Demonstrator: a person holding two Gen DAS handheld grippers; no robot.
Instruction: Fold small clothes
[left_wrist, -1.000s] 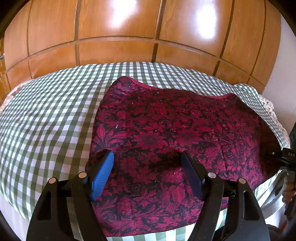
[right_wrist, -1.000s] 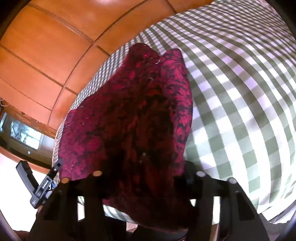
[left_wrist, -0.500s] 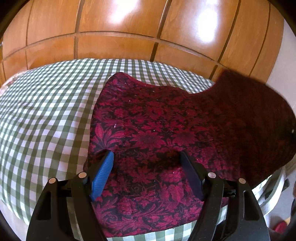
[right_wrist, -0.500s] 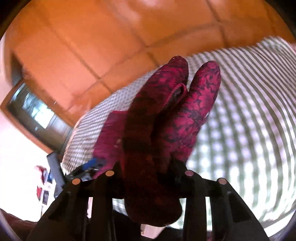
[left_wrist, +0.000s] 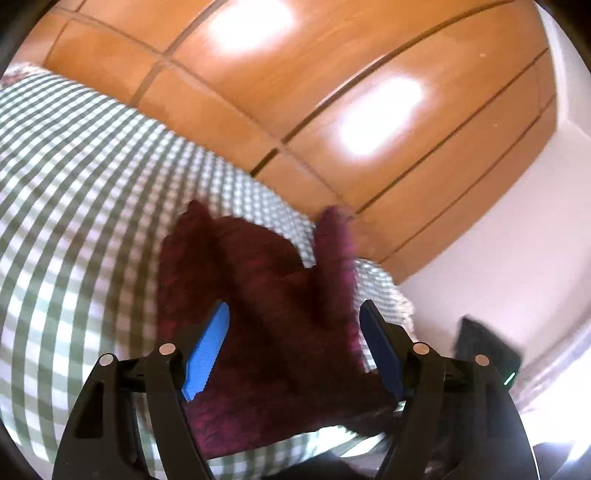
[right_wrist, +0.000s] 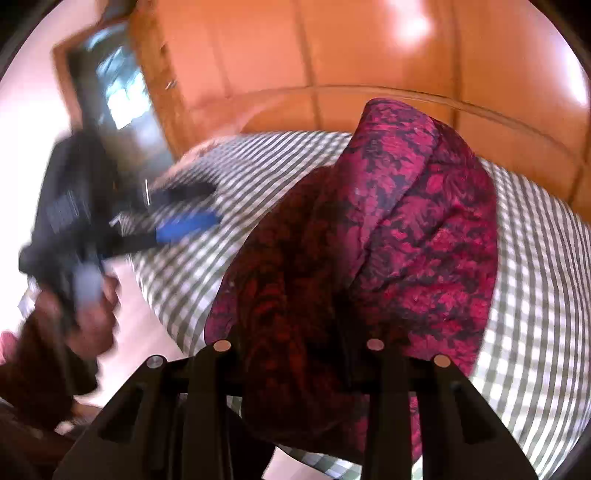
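Note:
A dark red floral cloth (left_wrist: 273, 310) lies bunched on the green-and-white checked bed (left_wrist: 74, 206). In the right wrist view the cloth (right_wrist: 402, 240) rises in folded layers right in front of the camera. My right gripper (right_wrist: 299, 354) is shut on the cloth, its fingertips buried in the fabric. My left gripper (left_wrist: 295, 343) is open, blue pads apart, just above the cloth and holding nothing. It also shows in the right wrist view (right_wrist: 184, 225), blurred, at the left over the bed edge.
A wooden panelled wardrobe (left_wrist: 332, 92) stands behind the bed. A white wall (left_wrist: 517, 240) is at the right. A dark doorway or mirror (right_wrist: 118, 92) shows at the far left. The bed's near edge (right_wrist: 162, 306) drops off to the floor.
My right gripper has lifted the cloth's right side and carried it over toward the left, folding it. My left gripper has swung and tilted; both views are motion-blurred.

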